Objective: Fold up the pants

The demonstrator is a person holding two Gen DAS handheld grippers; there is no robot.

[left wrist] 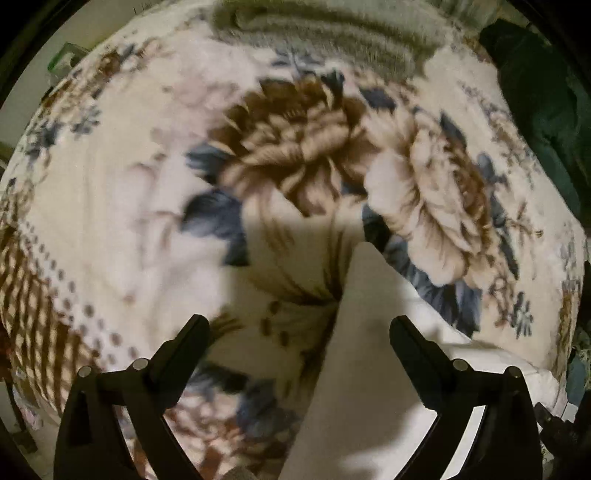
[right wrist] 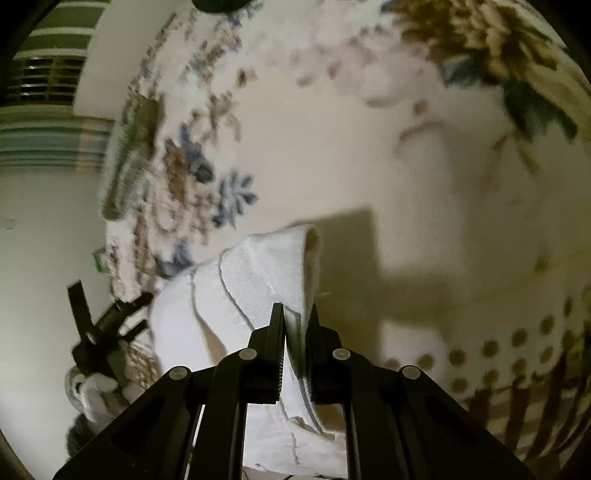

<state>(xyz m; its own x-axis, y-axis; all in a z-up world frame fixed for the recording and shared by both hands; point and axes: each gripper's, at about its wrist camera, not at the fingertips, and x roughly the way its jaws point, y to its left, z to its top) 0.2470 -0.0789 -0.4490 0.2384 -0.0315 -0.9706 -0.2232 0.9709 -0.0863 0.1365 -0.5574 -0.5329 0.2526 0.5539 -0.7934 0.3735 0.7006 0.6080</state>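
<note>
The white pants (right wrist: 251,280) lie on a floral blanket (right wrist: 406,166). My right gripper (right wrist: 297,317) is shut on a folded edge of the pants and holds it up off the blanket. In the left wrist view a white part of the pants (left wrist: 369,350) runs up between the fingers of my left gripper (left wrist: 299,328), which is open and not closed on the cloth. The left gripper also shows at the left edge of the right wrist view (right wrist: 110,321), held by a gloved hand (right wrist: 92,391).
The blanket (left wrist: 147,221) with brown and blue flowers covers the bed. Dark green cloth (left wrist: 546,103) lies at the far right edge. A striped grey-green fabric (left wrist: 325,33) lies at the far end. A window with blinds (right wrist: 48,85) is on the wall.
</note>
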